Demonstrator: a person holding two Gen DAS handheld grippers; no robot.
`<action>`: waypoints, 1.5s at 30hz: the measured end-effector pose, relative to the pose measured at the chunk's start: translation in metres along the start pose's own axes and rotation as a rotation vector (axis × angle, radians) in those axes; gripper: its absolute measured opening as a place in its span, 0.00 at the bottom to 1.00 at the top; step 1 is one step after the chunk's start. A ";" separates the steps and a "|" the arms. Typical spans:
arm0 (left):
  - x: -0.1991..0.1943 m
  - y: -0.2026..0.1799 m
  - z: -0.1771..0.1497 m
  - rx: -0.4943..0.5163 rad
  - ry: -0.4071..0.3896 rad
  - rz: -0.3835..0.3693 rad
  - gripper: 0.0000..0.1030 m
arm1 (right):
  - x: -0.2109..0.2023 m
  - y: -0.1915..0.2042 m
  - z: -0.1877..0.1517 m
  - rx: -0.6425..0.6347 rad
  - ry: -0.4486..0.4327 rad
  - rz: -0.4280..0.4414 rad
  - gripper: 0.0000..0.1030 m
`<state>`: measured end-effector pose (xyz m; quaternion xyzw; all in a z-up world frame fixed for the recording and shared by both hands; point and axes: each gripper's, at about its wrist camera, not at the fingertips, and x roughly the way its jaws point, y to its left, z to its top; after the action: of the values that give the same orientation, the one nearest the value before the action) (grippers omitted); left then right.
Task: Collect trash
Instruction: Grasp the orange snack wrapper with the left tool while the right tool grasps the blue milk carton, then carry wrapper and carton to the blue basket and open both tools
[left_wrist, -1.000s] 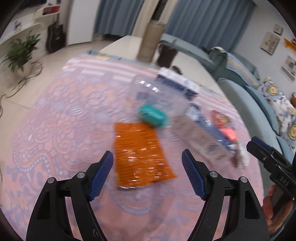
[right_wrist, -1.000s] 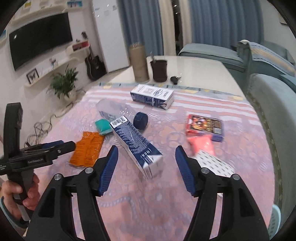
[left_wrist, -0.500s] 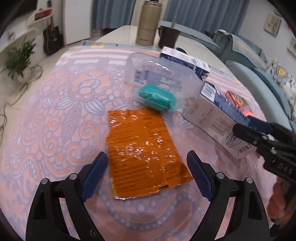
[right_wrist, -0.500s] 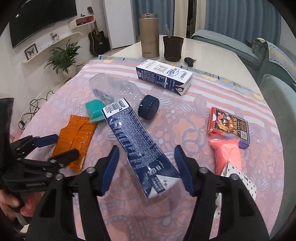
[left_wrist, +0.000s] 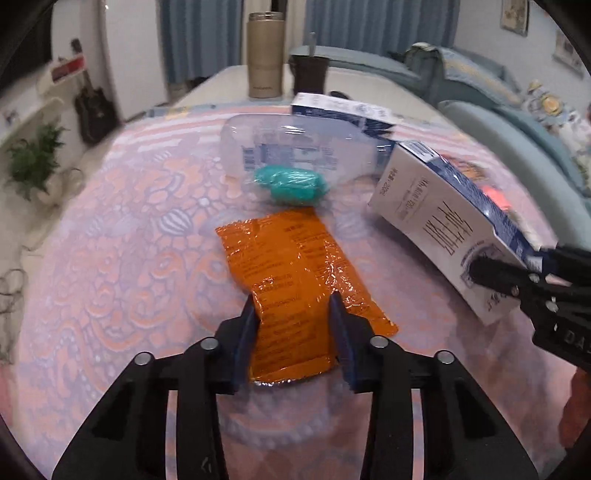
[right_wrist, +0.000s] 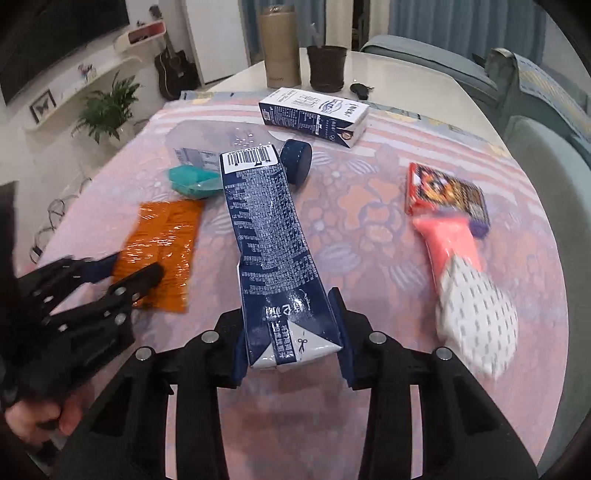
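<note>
1. Your left tongs (left_wrist: 293, 306) are closing on the near end of the orange wrapper (left_wrist: 295, 273); the foil has buckled up between the blue pads, so they look to be pressing it already, though it lies on the table (left_wrist: 110, 277).
2. Your right tongs (right_wrist: 291, 317) are closing around the folded near end of the dark blue carton (right_wrist: 269, 236). Both pads sit against its sides, and the carton lies flat with its barcode end pointing away from you.
3. Just beyond the wrapper lies a teal crumpled piece (left_wrist: 291, 183), touching the clear plastic bottle (left_wrist: 295, 151), which lies on its side with its blue cap (right_wrist: 295, 158) next to the carton's far end.
4. To your right lie a white dotted wrapper (right_wrist: 476, 317), a pink packet (right_wrist: 448, 236) and a red box (right_wrist: 447, 192), close together.
5. Farthest of the litter is a second milk carton (right_wrist: 314, 114); behind it stand a tan flask (right_wrist: 279, 48) and a dark cup (right_wrist: 327, 66).
6. By my reading you are at the start: nothing looks collected, no bin is in view, and everything remains on the table.
</note>
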<state>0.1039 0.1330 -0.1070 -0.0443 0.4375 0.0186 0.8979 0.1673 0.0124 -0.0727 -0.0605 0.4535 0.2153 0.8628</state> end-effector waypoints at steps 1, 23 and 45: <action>-0.005 0.001 -0.004 0.005 -0.008 -0.015 0.09 | -0.008 0.000 -0.006 0.004 -0.003 -0.007 0.34; -0.073 -0.022 -0.021 0.054 -0.095 -0.262 0.06 | -0.038 -0.018 -0.057 0.081 0.102 -0.038 0.49; -0.152 -0.221 0.037 0.365 -0.318 -0.574 0.06 | -0.219 -0.165 -0.132 0.432 -0.312 -0.277 0.30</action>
<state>0.0547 -0.0823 0.0493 -0.0010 0.2585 -0.3054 0.9165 0.0291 -0.2456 0.0127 0.0970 0.3384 0.0007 0.9360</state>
